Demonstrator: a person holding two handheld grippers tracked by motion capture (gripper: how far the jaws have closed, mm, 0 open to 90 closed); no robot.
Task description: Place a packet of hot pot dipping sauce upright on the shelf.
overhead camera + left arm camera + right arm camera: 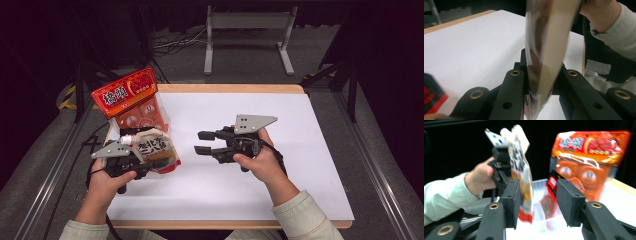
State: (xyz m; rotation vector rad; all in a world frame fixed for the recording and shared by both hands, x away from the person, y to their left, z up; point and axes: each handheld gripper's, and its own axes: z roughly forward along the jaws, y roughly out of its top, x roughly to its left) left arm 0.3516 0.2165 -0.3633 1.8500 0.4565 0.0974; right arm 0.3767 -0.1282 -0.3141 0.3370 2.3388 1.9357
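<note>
My left gripper (159, 161) is shut on a brown and white snack pouch (152, 147) at the table's left side. In the left gripper view the pouch (546, 37) stands edge-on, pinched between the black jaws of the left gripper (540, 75). A tall orange-red snack pack (131, 95) stands upright just behind it. My right gripper (199, 142) is at the table's middle, open, jaws pointing left at the pouch, with nothing pressed between them. In the right gripper view the pouch (521, 170) hangs beyond the spread jaws of the right gripper (539, 195), and the orange-red pack (589, 157) stands to its right.
A white sheet (280, 120) covers the wooden table (230, 88). A grey metal stand (247, 22) is on the floor behind the table. Metal rails (372, 160) run along both sides. A pale sleeve (616, 32) is at the upper right of the left gripper view.
</note>
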